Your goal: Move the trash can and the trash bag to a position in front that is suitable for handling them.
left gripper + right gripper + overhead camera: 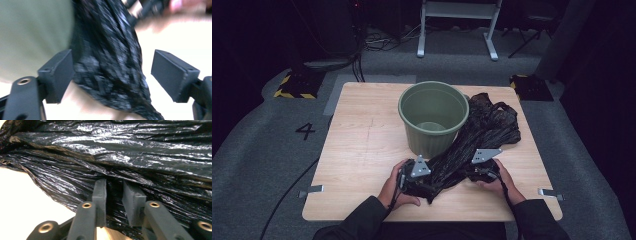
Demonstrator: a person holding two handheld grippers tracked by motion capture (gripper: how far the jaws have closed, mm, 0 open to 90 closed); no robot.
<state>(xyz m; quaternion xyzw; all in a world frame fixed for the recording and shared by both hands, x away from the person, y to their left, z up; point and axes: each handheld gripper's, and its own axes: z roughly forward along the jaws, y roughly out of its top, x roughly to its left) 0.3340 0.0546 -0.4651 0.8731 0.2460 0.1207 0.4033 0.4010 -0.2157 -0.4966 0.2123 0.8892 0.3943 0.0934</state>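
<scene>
A crumpled black plastic bag (484, 127) lies across the wooden table (357, 150), from the right of a green bucket (433, 117) down to the front middle. At the bag's near end my left gripper (417, 172) stands open; in the left gripper view its jaws (112, 67) are wide apart around the bunched bag (110, 50), with the bucket's wall (32, 32) just behind to the left. My right gripper (482, 162) is on the bag a little to the right. In the right gripper view it (114, 185) is shut on a fold of the bag (125, 150).
The bucket stands upright in the middle of the table and looks empty. The table's left half is bare wood. Metal brackets (312, 190) stick out at both front corners. Cables and a white frame (457, 25) are on the floor beyond.
</scene>
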